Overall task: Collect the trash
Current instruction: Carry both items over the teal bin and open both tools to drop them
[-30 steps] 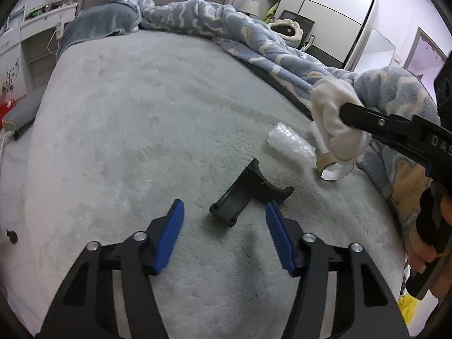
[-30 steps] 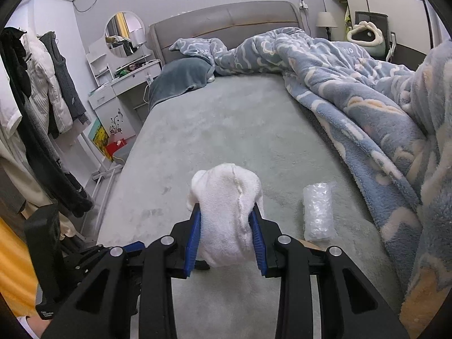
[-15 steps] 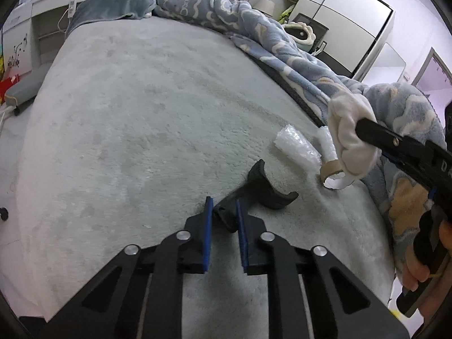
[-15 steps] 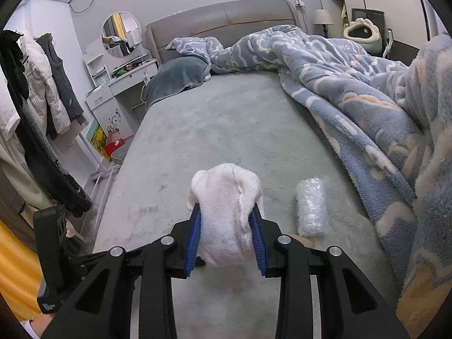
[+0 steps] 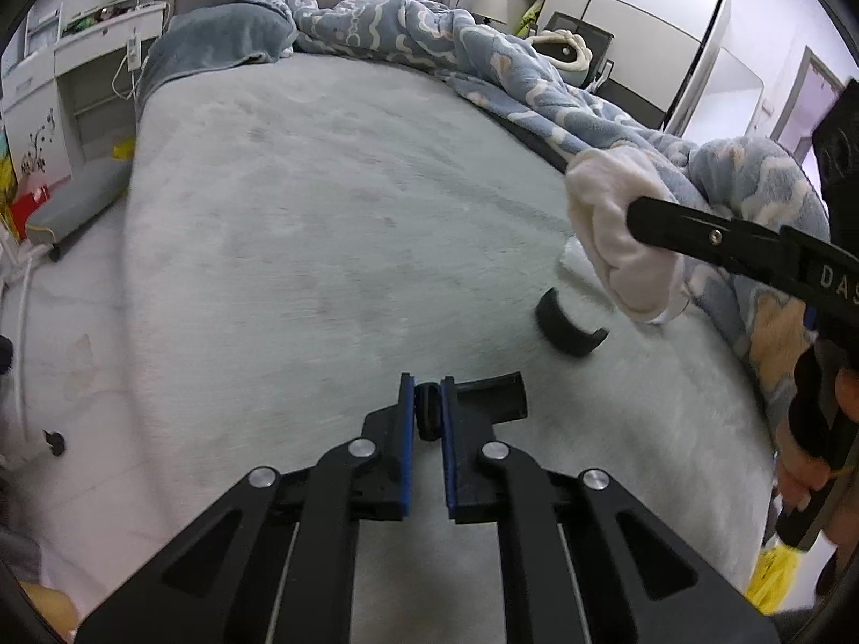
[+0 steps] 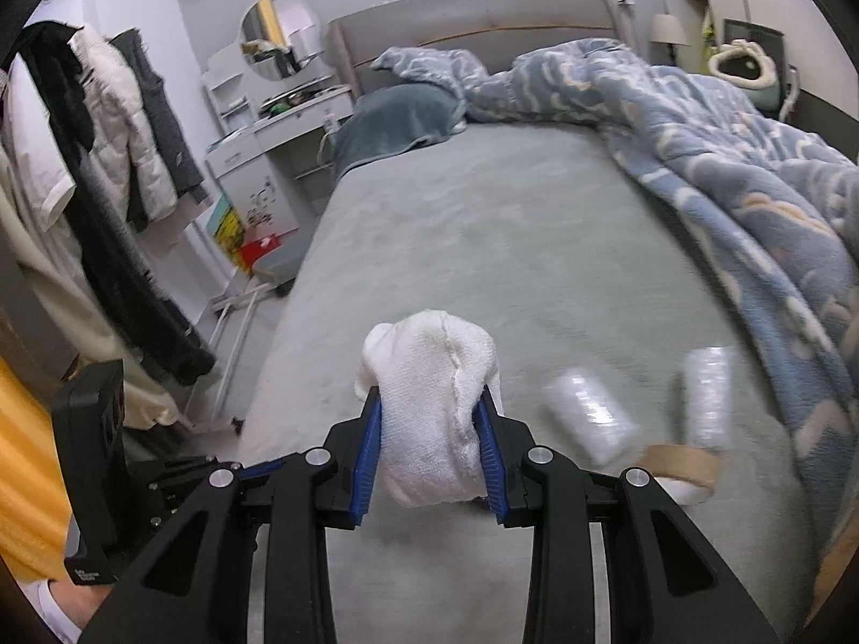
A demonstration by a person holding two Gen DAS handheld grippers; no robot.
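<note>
My left gripper (image 5: 428, 402) is shut on the black plastic bracket (image 5: 496, 389) and holds one end of it above the grey bed cover; its curved far end (image 5: 563, 327) sticks out to the right. My right gripper (image 6: 429, 418) is shut on a wad of white cloth (image 6: 435, 402), which also shows in the left wrist view (image 5: 612, 236) at the right. On the bed to the right lie a clear plastic wrapper (image 6: 590, 418), a second clear wrapper (image 6: 708, 397) and a brown tape ring (image 6: 682, 464).
A blue patterned blanket (image 5: 510, 75) is heaped along the bed's right side. A grey pillow (image 5: 215, 43) lies at the head. A white dresser (image 5: 64, 86) and hanging clothes (image 6: 107, 161) stand to the left of the bed.
My left gripper closed on the black bracket and lifted it off the bed cover. My right gripper, still holding the white cloth, shifted left and lower toward the wrappers.
</note>
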